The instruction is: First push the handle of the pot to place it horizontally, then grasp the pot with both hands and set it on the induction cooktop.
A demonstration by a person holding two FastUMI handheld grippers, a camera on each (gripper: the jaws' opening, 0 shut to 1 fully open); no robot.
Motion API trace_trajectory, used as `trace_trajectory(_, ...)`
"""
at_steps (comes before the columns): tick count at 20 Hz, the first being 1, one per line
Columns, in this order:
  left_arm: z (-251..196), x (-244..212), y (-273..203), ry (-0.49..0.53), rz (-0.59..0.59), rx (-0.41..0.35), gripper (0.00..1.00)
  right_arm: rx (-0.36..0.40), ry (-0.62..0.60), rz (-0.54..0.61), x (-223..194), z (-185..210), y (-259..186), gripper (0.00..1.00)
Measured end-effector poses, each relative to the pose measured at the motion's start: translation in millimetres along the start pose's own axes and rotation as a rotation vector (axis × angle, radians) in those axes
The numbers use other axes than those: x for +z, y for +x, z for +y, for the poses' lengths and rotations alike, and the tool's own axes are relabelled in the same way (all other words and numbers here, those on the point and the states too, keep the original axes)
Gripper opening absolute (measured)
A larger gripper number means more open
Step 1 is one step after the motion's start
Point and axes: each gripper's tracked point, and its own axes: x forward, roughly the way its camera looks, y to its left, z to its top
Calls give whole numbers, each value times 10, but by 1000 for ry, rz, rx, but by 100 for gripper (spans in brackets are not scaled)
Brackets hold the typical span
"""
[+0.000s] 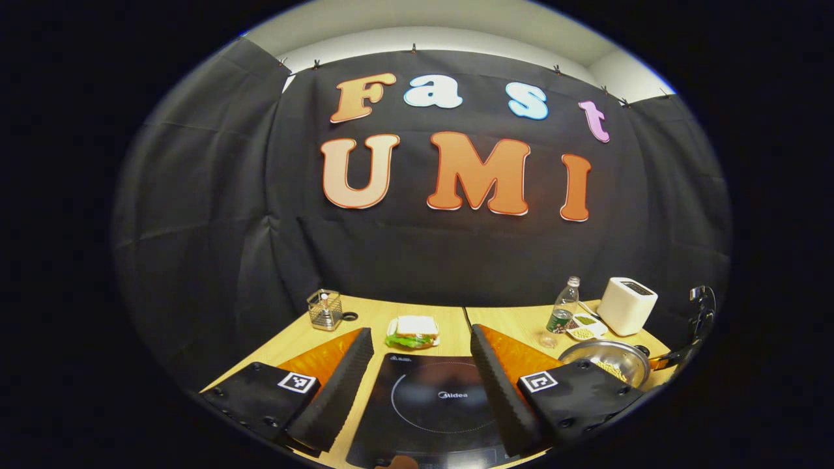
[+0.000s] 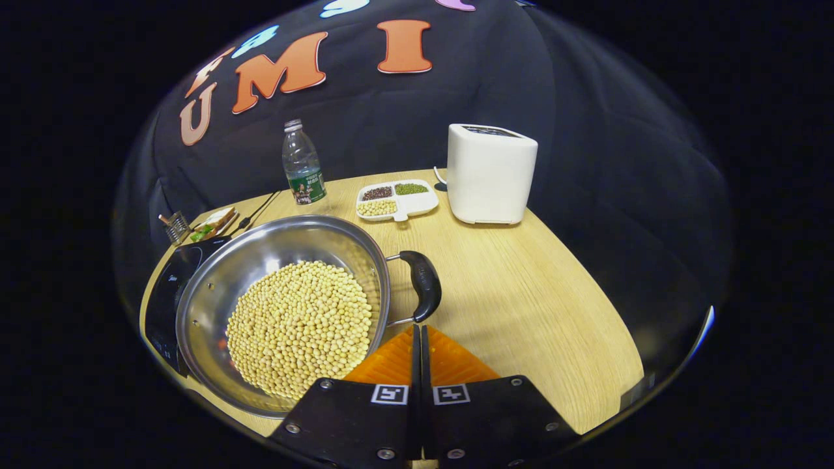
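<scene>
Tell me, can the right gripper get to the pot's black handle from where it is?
Probably yes. The right gripper, its fingers closed together, sits just short of the pot's black handle, with bare table around it and nothing between them. The pot of beans lies to the handle's left.

Right gripper closed — beside pot handle.

A silver steel pot with a black handle holds pale yellow beans on the light wood-grain bench, beside a glossy black induction cooktop and a white toaster.
</scene>
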Motion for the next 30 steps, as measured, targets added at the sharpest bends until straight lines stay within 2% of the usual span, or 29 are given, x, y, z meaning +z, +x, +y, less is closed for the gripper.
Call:
trace_trajectory(6, -551, -539, 59, -15, 105, -88, 98, -6, 19, -63, 166, -138, -223, 0)
trace_trajectory(9, -836, -823, 69, 1, 162, -132, 98, -3, 21, -88, 216, -194, -327, 5)
trace_trajectory(11, -1002, -947, 69, 11, 189, -155, 98, 2, 22, -105, 273, -208, -366, 17)
trace_trajectory(12, -1074, -1000, 81, 14, 197, -165, 98, 2, 19, -114, 307, -208, -379, 32)
trace_trajectory(13, -1145, -1048, 87, 18, 206, -172, 98, 1, 15, -124, 335, -207, -392, 40)
trace_trajectory(14, -1220, -1104, 95, 23, 214, -179, 99, 0, 11, -135, 368, -201, -405, 54)
trace_trajectory(15, -1296, -1149, 92, 32, 223, -186, 98, 1, 7, -145, 408, -206, -412, 59)
trace_trajectory(16, -1384, -1210, 97, 43, 234, -197, 98, 3, 5, -154, 445, -194, -412, 70)
trace_trajectory(18, -1535, -1312, 96, 51, 257, -220, 97, 15, 10, -164, 489, -142, -386, 79)
trace_trajectory(20, -1686, -1425, 98, 56, 289, -238, 97, 32, 12, -165, 504, -91, -331, 84)
trace_trajectory(21, -1757, -1474, 114, 64, 297, -246, 99, 33, 7, -163, 516, -81, -297, 81)
trace_trajectory(22, -1823, -1522, 124, 76, 302, -252, 99, 31, -1, -164, 515, -76, -256, 91)
trace_trajectory(23, -1881, -1555, 132, 86, 308, -258, 99, 25, -7, -166, 522, -79, -216, 93)
trace_trajectory(30, -2159, -1877, 272, 107, 375, -271, 99, 42, -26, -151, 533, -45, 29, 94)
